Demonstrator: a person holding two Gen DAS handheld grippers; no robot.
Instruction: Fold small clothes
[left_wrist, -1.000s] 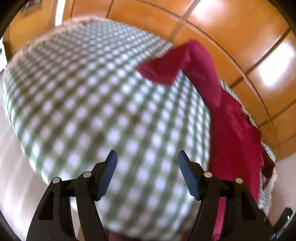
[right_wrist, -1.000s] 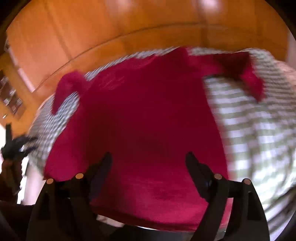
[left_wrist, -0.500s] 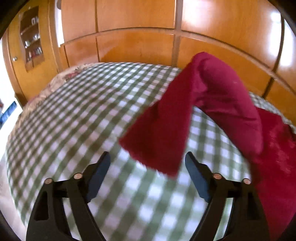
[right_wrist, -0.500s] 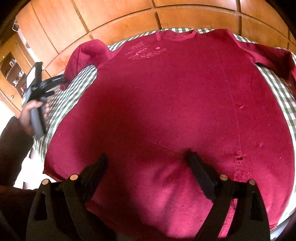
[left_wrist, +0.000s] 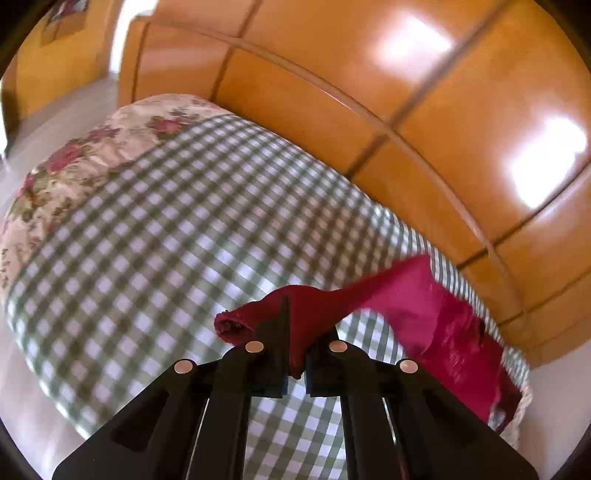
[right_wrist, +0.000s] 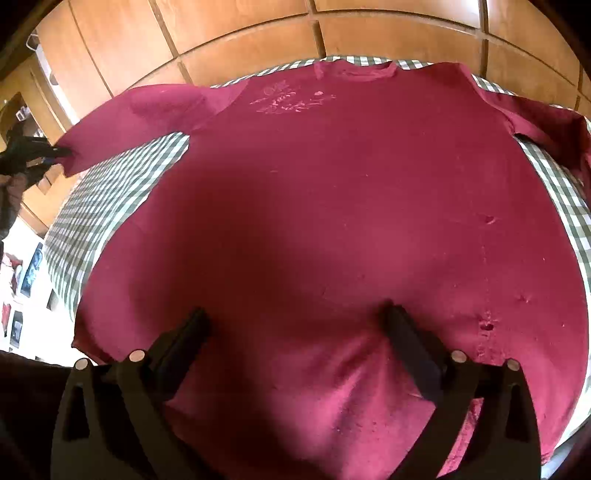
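One red shirt (right_wrist: 332, 229) lies on one checked cloth (left_wrist: 147, 240). My left claw (left_wrist: 295, 354) pinches its left sleeve (left_wrist: 314, 306); my right claw (right_wrist: 295, 332) hangs wide over the near hem.

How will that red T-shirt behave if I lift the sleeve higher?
Probably floppy: the sleeve sags between the shut left tongs and the red T-shirt. Likely light, since it hangs from one pinch. It may drag across the checked cloth, wrinkling the flat body.
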